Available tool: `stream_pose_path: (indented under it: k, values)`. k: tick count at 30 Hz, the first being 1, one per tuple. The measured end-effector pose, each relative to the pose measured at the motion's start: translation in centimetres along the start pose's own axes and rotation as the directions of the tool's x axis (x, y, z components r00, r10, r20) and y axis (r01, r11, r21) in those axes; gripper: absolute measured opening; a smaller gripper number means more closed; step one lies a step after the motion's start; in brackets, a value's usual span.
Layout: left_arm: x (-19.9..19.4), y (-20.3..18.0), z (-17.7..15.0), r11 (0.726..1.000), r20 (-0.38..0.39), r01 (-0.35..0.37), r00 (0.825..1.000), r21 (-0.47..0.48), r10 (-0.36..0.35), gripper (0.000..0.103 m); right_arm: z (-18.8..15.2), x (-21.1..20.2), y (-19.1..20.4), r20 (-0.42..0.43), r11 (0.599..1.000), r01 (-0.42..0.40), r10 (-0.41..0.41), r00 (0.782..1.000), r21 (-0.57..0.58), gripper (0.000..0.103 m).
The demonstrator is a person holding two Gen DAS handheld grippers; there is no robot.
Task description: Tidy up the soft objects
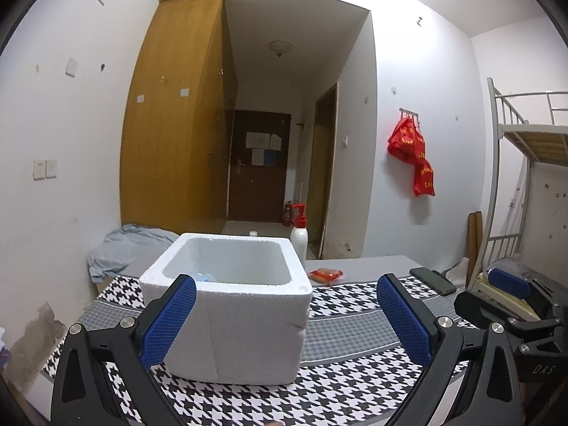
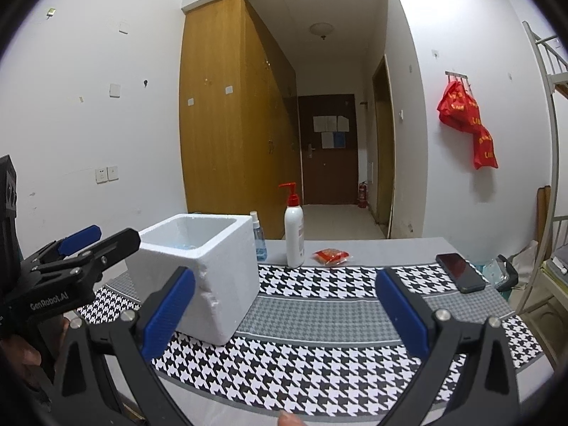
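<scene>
A white foam box (image 1: 227, 301) stands on the houndstooth cloth (image 1: 340, 323), its top uncovered. Something pale blue (image 1: 204, 277) lies inside it, mostly hidden by the wall. My left gripper (image 1: 285, 316) is open just in front of the box, holding nothing, its left blue pad over the box's near corner. My right gripper (image 2: 285, 314) is open and holds nothing, to the right of the box (image 2: 198, 269). A small red packet (image 2: 332, 256) lies behind the cloth, apart from both grippers. The left gripper (image 2: 101, 239) shows at the left of the right wrist view.
A white pump bottle (image 2: 294, 227) and a blue spray bottle (image 2: 259, 238) stand behind the box. A dark phone (image 2: 460, 271) lies at the table's right, with a pale blue packet (image 2: 493, 269) beyond it. Crumpled blue fabric (image 1: 124, 248) sits far left. A bunk bed frame (image 1: 511, 135) stands on the right.
</scene>
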State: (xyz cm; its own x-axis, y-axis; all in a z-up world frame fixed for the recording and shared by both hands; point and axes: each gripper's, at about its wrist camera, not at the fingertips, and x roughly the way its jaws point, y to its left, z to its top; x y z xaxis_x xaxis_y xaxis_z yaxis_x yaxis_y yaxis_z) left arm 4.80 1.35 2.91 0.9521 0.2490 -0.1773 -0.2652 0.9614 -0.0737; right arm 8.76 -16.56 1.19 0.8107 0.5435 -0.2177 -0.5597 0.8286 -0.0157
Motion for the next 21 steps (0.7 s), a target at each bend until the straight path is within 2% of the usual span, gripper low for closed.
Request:
stream_pose_path:
  k: [3,6,9,14,21]
  values:
    - [-0.2,-0.1,-0.2,1.000,0.002,-0.008,1.000,0.008,0.008,0.102,-0.4,-0.2,0.3,0.000,1.000,-0.005,0.005,1.000,-0.011,0.103]
    - [-0.3,0.0,-0.7,1.000,-0.003,0.016,1.000,0.013,-0.016,0.102,-0.7,-0.6,0.4,0.015,1.000,0.001,0.000,1.000,-0.018,0.103]
    - [-0.7,0.3,-1.2,1.000,0.011,-0.007,1.000,0.007,0.007,0.102,-1.6,-1.1,0.5,0.045,0.999,0.027,-0.026,0.999,-0.020,0.103]
    - [-1.3,0.7,-1.8,0.999,0.030,-0.050,0.998,0.015,0.049,0.102,-2.7,-0.5,0.7,0.009,0.999,0.036,-0.036,0.999,-0.002,0.103]
    - [-1.6,0.6,-2.4,0.999,0.017,-0.044,0.999,0.022,0.044,0.102,-2.8,-1.0,0.8,-0.001,0.999,0.034,-0.034,0.999,0.007,0.103]
